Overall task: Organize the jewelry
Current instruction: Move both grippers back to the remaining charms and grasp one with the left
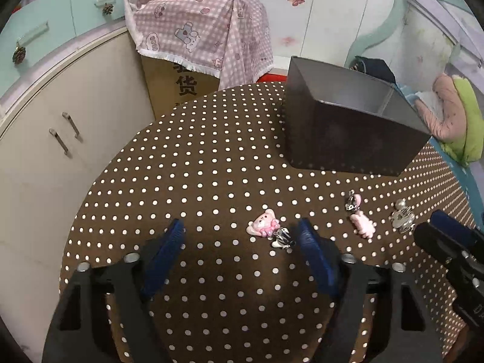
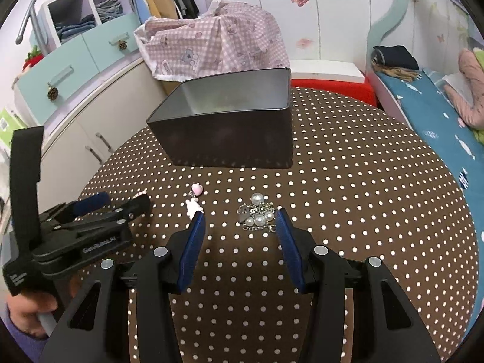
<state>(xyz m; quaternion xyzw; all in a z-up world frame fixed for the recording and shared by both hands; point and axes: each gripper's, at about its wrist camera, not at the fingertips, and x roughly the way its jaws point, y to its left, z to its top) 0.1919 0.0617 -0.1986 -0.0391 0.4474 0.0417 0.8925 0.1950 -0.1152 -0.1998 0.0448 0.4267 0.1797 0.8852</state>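
We hold the left gripper (image 1: pixel 242 236) low over the dotted tablecloth (image 1: pixel 211 166) with its blue pads apart and nothing between them; the pink bear charm (image 1: pixel 262 223) lies just ahead, inside the gap but hard against the right-hand finger, with a small zebra-striped piece (image 1: pixel 282 238) touching that pad. Moving rightward, the pink rabbit charm (image 1: pixel 361 223) lies between the two tools, its long axis running away from us toward the grey tin box (image 1: pixel 348 133). The right gripper (image 2: pixel 240 219) also stands open, tilted down at the cloth, and the pearl-and-chain piece (image 2: pixel 257 216) sits directly ahead, centred between its fingertips, its chain running crosswise. We judge the right gripper better aligned for a pickup. The box stands open beyond both, well apart from the jewelry.
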